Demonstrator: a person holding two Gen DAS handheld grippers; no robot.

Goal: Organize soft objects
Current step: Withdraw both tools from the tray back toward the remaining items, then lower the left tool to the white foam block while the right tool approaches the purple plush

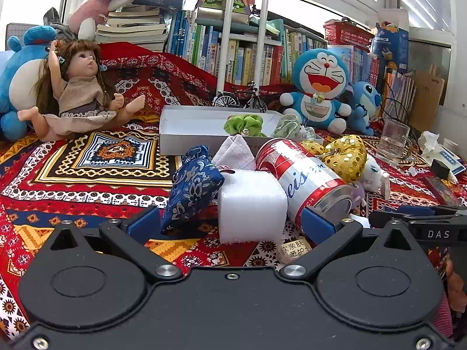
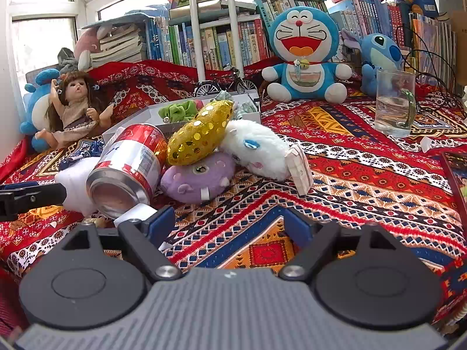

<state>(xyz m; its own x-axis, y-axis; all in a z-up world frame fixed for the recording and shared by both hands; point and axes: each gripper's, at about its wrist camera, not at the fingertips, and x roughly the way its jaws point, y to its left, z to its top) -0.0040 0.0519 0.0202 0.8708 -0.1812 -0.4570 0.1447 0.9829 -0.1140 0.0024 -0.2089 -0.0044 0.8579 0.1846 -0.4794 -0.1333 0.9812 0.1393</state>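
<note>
My left gripper [image 1: 230, 223] is open, its blue pads either side of a white foam block [image 1: 251, 204] without touching it. A blue brocade pouch [image 1: 192, 183] leans on the block's left, and a red-and-white can [image 1: 303, 180] lies on its right. Behind them stands a white box [image 1: 186, 128] holding a green scrunchie [image 1: 243, 124]. My right gripper [image 2: 230, 226] is open over bare patterned cloth. Ahead of it lie a purple plush [image 2: 198, 178], a gold sequin toy [image 2: 201, 134] resting on top of it, and a white plush [image 2: 256, 148]. The can [image 2: 131, 166] lies to their left.
A doll [image 1: 78, 87] sits at the back left, with a Doraemon plush [image 2: 303, 52] and a blue Stitch plush [image 2: 379, 55] at the back right. A glass mug of water [image 2: 394, 105] stands at the right. A model bicycle [image 1: 239, 100] and a row of books line the back.
</note>
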